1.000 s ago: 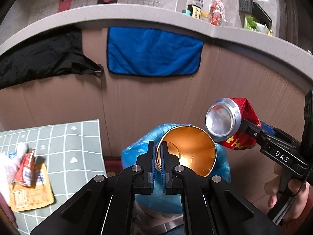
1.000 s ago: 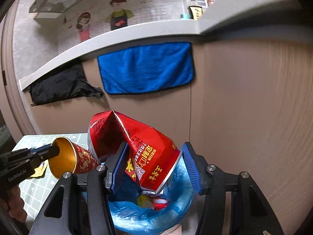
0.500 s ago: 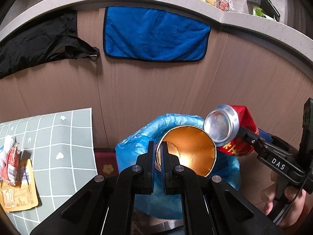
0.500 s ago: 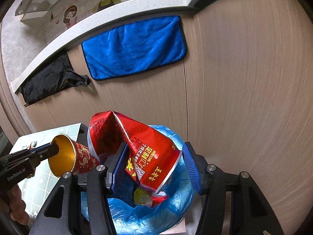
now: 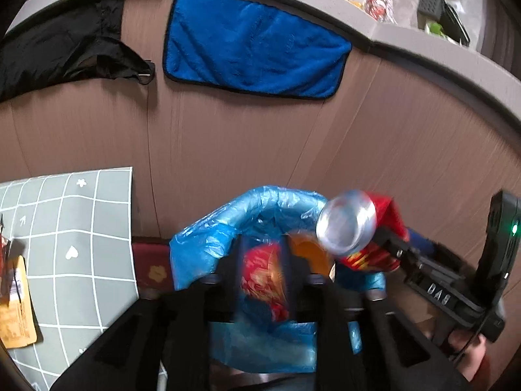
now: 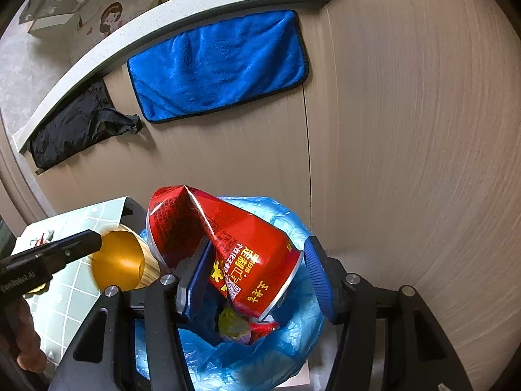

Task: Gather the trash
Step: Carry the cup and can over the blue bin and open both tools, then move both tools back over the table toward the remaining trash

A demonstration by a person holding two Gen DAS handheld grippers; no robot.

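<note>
Above blue-lined bin: right gripper gaping around crushed red can, loose; left gripper apart, gold cup dropping at nine o'clock. Risk: cup clipping rim, bouncing out.

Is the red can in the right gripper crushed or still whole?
Crushed. The red can is creased and folded in near its upper end, held over the blue trash bag in the right gripper.
</note>
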